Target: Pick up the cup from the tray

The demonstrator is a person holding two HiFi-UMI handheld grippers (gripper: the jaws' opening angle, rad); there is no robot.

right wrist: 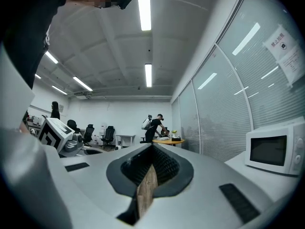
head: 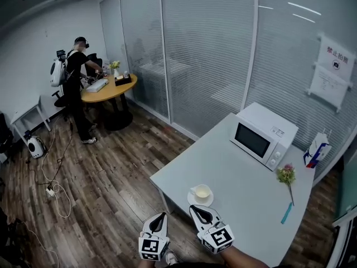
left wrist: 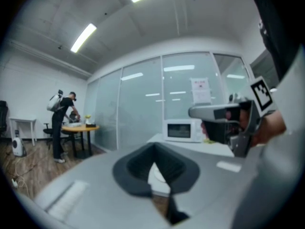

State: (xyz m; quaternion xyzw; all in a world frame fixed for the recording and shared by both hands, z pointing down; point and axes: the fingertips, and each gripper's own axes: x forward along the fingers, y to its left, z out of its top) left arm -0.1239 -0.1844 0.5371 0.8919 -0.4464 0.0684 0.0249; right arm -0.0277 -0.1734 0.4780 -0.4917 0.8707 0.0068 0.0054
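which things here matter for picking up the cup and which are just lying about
For the job: cup, tray under it, left gripper, right gripper.
Just lying about: microwave, flower, blue strip, blue-and-white pack.

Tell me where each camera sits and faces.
Head view: on the head, looking steeply down at table, cup, microwave; left gripper and right gripper below.
Left gripper view: on that gripper, along its shut jaws toward the microwave; right gripper at right.
Right gripper view: on that gripper, along its shut jaws toward a distant person; left gripper at left.
All three show the microwave.
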